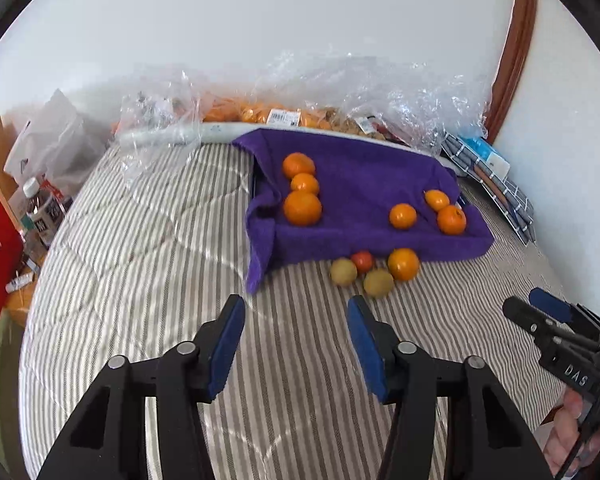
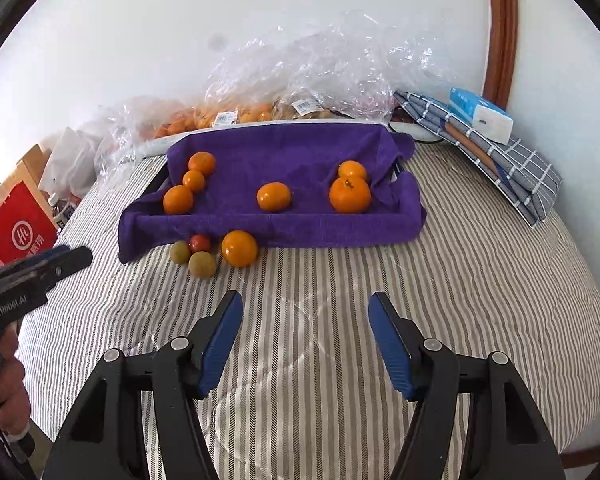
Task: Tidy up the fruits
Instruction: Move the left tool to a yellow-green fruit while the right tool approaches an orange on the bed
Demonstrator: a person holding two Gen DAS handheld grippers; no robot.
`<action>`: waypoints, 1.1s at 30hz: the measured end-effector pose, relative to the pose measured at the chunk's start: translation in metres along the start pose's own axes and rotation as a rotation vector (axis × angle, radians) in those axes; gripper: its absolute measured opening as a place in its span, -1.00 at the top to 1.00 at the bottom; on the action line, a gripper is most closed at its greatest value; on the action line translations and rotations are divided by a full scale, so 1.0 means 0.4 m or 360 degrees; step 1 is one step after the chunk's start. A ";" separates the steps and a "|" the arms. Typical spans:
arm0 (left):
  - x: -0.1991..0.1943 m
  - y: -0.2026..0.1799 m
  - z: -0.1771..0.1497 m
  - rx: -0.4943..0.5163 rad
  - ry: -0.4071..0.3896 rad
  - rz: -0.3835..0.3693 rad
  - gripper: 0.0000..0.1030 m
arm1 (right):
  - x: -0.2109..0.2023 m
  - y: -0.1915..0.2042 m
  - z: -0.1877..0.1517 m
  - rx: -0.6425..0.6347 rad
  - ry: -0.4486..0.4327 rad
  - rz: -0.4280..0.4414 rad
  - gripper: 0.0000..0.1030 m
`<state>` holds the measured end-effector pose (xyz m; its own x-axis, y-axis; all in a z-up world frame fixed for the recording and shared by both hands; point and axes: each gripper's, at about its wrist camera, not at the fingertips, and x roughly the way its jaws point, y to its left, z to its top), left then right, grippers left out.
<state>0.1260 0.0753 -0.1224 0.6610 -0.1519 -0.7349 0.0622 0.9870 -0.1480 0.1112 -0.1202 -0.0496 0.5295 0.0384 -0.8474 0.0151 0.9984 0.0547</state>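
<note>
1. A striped bedcover [image 2: 340, 300] fills most of both views and carries everything else.
2. Crinkled clear plastic bags [image 2: 320, 76] of fruit line the far wall.
3. A purple towel [image 2: 300, 148] drapes over a tray at the far middle; its near edge hangs down onto the stripes.
4. A folded grey checked cloth [image 2: 520, 172] lies at the far right, with a tissue pack [image 2: 484, 114] on top of it.
5. A red paper bag [image 2: 18, 232] stands off the left edge.
6. The left gripper [image 1: 296, 310] hovers over bare stripes, jaws apart with nothing between them.
7. The right gripper [image 2: 306, 306] hangs likewise over bare stripes, jaws apart and empty.
8. Six oranges sit on the towel: three in a line at the left [image 2: 194, 181], one in the middle [image 2: 274, 197], two touching at the right [image 2: 350, 194].
9. A loose orange [image 2: 240, 248] lies on the stripes against the towel's near edge.
10. Just left of it cluster two yellow-green fruits [image 2: 202, 264] and a small red fruit [image 2: 200, 243].
</note>
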 end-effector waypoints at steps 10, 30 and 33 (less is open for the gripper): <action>0.069 -0.045 -0.034 -0.0012 0.0090 -0.0072 0.07 | -0.023 -0.017 -0.064 -0.0047 -0.0048 0.0010 0.04; 0.253 -0.081 0.020 0.0007 0.0058 -0.0094 0.47 | 0.062 -0.135 -0.100 0.0057 0.0028 0.0016 0.28; 0.258 -0.071 0.026 -0.0013 0.0072 -0.0167 0.55 | 0.074 -0.116 -0.092 0.0014 0.0036 0.0013 0.28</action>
<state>0.2003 0.0319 -0.1873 0.6167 -0.2567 -0.7441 0.1230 0.9652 -0.2310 0.0950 -0.1637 -0.0965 0.5101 0.0478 -0.8588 0.0180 0.9976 0.0663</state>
